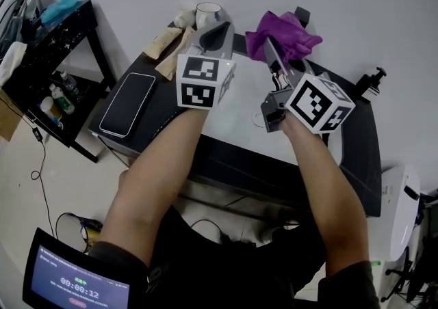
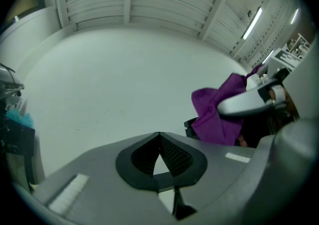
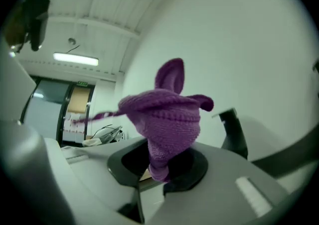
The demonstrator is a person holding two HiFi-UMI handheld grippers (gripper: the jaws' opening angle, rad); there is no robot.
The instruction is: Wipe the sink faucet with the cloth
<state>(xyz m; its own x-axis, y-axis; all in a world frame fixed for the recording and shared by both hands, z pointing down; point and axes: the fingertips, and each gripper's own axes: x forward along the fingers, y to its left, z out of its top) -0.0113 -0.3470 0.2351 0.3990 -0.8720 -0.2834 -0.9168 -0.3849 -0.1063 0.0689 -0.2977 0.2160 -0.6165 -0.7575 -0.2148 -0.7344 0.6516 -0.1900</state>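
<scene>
Two bare forearms reach away from the camera over a dark surface [image 1: 226, 164], each ending in a gripper with a marker cube. The left gripper [image 1: 216, 33] points towards the white wall. In the left gripper view its jaws [image 2: 159, 142] are together at the tips with nothing between them.

The right gripper [image 1: 271, 46] stands just beside it. In the right gripper view its jaws [image 3: 159, 165] are clamped on the lower end of the cloth [image 3: 167, 112]. This purple knitted cloth [image 1: 284, 34] bunches up and out past the tips, so its bulk leads the gripper towards the wall. It also shows in the left gripper view [image 2: 219, 114], off to that gripper's right.

No faucet can be made out for certain. A black angled part [image 1: 302, 14] just beyond the cloth, in line with the right jaws, may belong to it, but I cannot tell. If it does, the wipe turns on pushing the cloth forward along the right gripper's own axis. The right hand is clearly the nearer, and the left is free to steady.

By count:
- one cloth
- two grippers
- one phone [image 1: 128, 104] lying flat at the left of the surface
- one cup [image 1: 209, 12] near the wall
- one dark shelf unit [image 1: 68, 34] beside the surface
</scene>
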